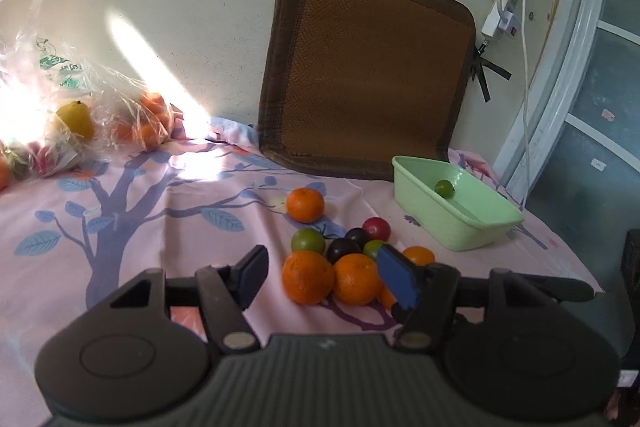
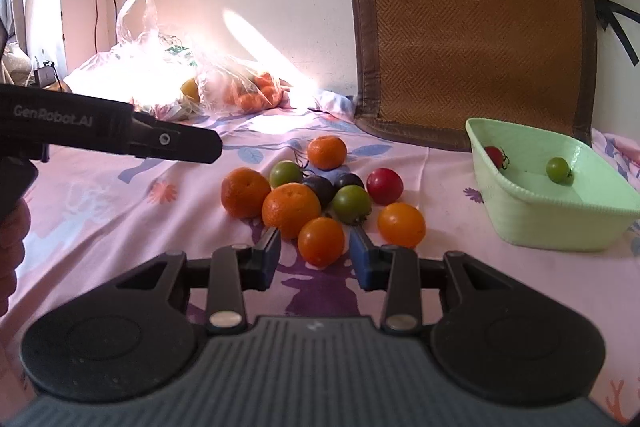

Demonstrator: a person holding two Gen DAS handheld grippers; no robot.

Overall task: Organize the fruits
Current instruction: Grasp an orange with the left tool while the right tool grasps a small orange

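Packed fruit pile: you risk knocking neighbours loose

Your right gripper point(image 2: 316, 255) stands spread and empty around the nearest small orange mandarin point(image 2: 321, 240), which touches the big orange point(image 2: 291, 209) at 11 o'clock, so closing off-centre could roll it; your left gripper point(image 1: 324, 281), also spread and empty, hangs over the same pile; farther off at 2 o'clock the pale green plastic tub point(image 2: 520, 223) holds a red tomato point(image 2: 495, 155) and a green tomato point(image 2: 559, 169)

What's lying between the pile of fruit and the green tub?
Only bare pink cloth: in the right wrist view, nothing sits between the fruit pile and the green tub.
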